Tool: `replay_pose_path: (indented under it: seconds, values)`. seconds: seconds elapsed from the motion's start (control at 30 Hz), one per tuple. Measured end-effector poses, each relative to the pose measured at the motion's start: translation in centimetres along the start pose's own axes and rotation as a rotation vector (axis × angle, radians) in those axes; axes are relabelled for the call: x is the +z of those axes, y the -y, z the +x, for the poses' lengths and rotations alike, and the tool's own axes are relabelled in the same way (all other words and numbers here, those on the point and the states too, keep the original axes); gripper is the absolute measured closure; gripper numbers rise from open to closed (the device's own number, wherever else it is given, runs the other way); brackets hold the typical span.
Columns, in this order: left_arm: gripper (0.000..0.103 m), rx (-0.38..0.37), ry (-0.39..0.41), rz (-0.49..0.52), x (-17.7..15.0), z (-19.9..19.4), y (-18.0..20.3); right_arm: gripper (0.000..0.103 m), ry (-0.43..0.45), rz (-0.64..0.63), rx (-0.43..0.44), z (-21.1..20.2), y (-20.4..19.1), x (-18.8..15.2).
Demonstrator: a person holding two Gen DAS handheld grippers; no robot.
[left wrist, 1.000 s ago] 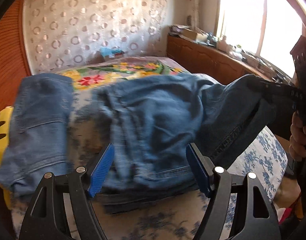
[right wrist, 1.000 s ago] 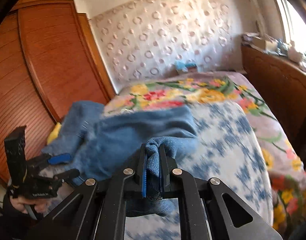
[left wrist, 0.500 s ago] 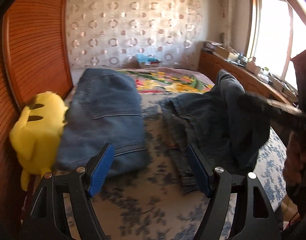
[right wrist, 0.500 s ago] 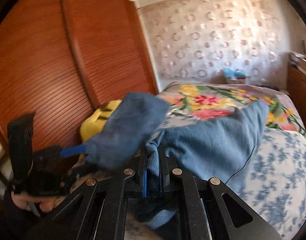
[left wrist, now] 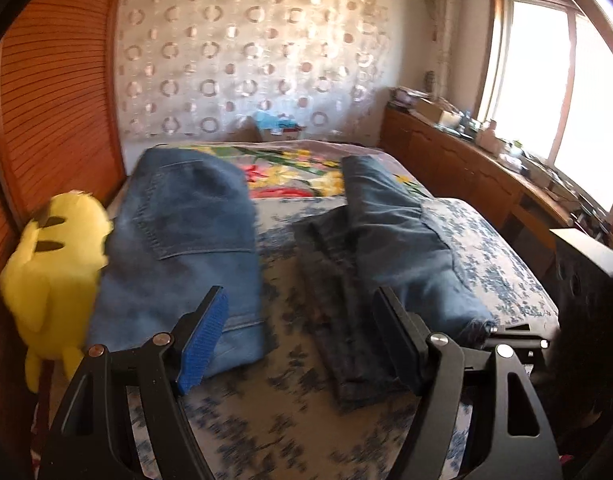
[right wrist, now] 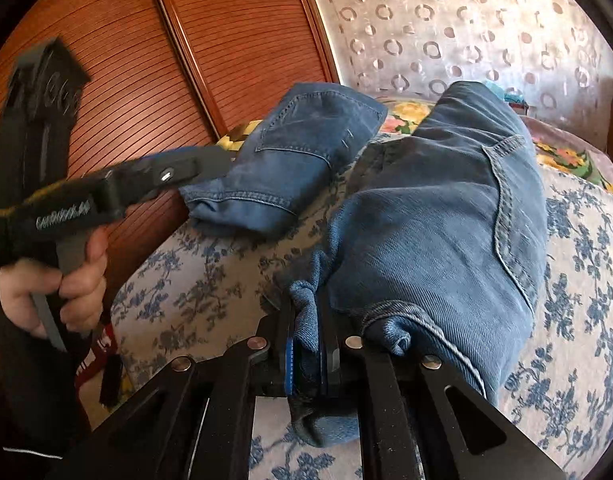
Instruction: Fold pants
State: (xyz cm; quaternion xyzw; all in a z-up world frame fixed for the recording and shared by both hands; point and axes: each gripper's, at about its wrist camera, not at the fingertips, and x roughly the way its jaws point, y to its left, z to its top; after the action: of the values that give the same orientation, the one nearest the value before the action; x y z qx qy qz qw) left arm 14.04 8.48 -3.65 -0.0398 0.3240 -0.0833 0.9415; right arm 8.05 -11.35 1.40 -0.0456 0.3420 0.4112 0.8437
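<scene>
Blue jeans (right wrist: 438,216) lie doubled over on the bed (right wrist: 186,292); they also show in the left wrist view (left wrist: 398,240), right of centre. My right gripper (right wrist: 309,354) is shut on the jeans' hem edge at the bed's near side. My left gripper (left wrist: 302,332) is open and empty, held above the bed between these jeans and a second folded pair of jeans (left wrist: 186,240). The left gripper also shows from the side in the right wrist view (right wrist: 146,184), near the folded pair (right wrist: 294,160).
A yellow plush toy (left wrist: 54,268) sits at the bed's left edge against the wooden wardrobe (right wrist: 146,60). A wooden sideboard (left wrist: 466,168) with clutter runs under the window on the right. The floral bedspread (left wrist: 290,360) lies between the two pairs.
My right gripper has carried the jeans' hem over and down toward the bed's near edge, doubling the jeans. My left gripper has swung left, away from them, staying open.
</scene>
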Motion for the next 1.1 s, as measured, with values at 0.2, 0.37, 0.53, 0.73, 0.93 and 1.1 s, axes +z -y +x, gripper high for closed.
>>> replay_pose_path:
  seconds: [0.2,0.37,0.53,0.73,0.93,1.1]
  values:
    - [0.028,-0.069,-0.037,0.046,1.3,2.4,2.9,0.076,-0.013,-0.022,0.004,-1.5,-1.5,-0.1]
    - [0.028,-0.134,-0.069,0.091,1.6,3.9,5.3,0.07,0.01,-0.023,0.001,-3.8,-1.0,-1.5]
    - [0.028,-0.132,-0.117,0.14,1.0,5.6,6.5,0.07,0.034,0.006,-0.028,-7.4,0.5,-3.1]
    - [0.028,-0.119,-0.125,0.119,0.8,5.7,5.8,0.064,0.062,0.046,-0.115,-10.8,3.6,-3.5]
    - [0.04,-0.163,-0.126,0.103,0.9,5.6,6.1,0.064,0.067,0.062,-0.226,-9.6,7.3,-0.8]
    - [0.049,-0.2,-0.148,0.064,0.7,5.7,6.1,0.064,0.047,0.071,-0.251,-6.7,9.7,1.7]
